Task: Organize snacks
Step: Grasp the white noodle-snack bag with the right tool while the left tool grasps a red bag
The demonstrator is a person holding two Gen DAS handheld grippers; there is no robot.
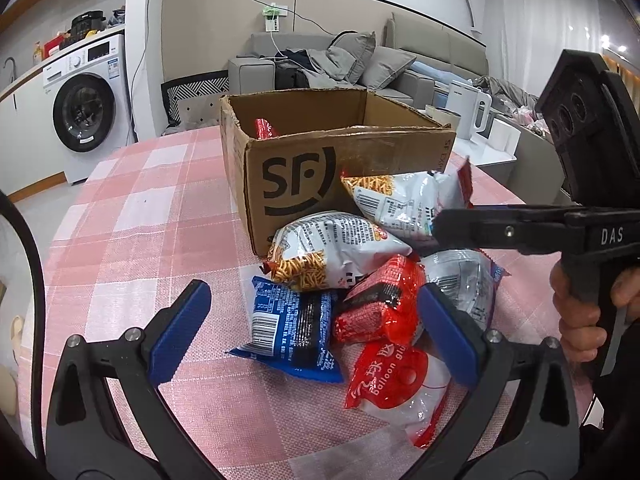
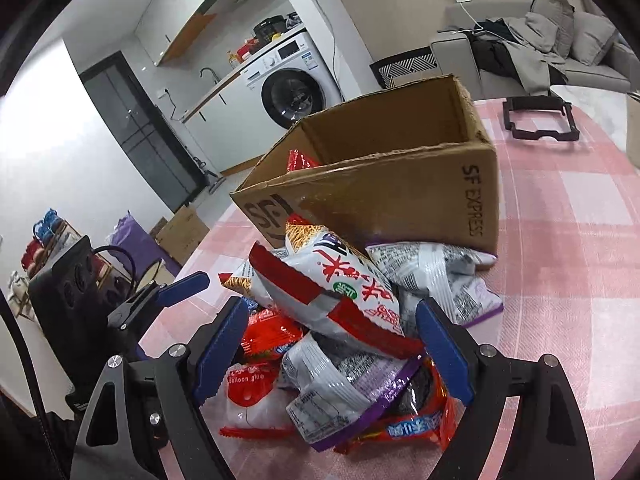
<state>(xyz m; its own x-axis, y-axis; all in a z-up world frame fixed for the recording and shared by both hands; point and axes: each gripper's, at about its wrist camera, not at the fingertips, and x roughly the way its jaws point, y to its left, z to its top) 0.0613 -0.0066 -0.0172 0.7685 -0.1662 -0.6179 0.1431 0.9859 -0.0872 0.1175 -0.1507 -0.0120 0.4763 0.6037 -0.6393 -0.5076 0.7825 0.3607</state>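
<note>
An open cardboard SF box (image 1: 296,168) stands on the pink checked table, with one red packet (image 1: 265,128) inside. A pile of snack bags lies in front of it: a blue bag (image 1: 292,332), a red bag (image 1: 380,300), a balloon glue packet (image 1: 396,380) and white noodle-snack bags (image 1: 332,248). My left gripper (image 1: 316,328) is open just above the blue and red bags. My right gripper (image 2: 328,344) is open, its fingers either side of the white and red noodle-snack bag (image 2: 344,292) on top of the pile. The box also shows in the right wrist view (image 2: 384,184).
The pink checked table (image 1: 152,216) extends left of the box. A black frame (image 2: 540,120) lies on the table beyond the box. A washing machine (image 1: 86,108) and a grey sofa (image 1: 332,64) stand in the room behind.
</note>
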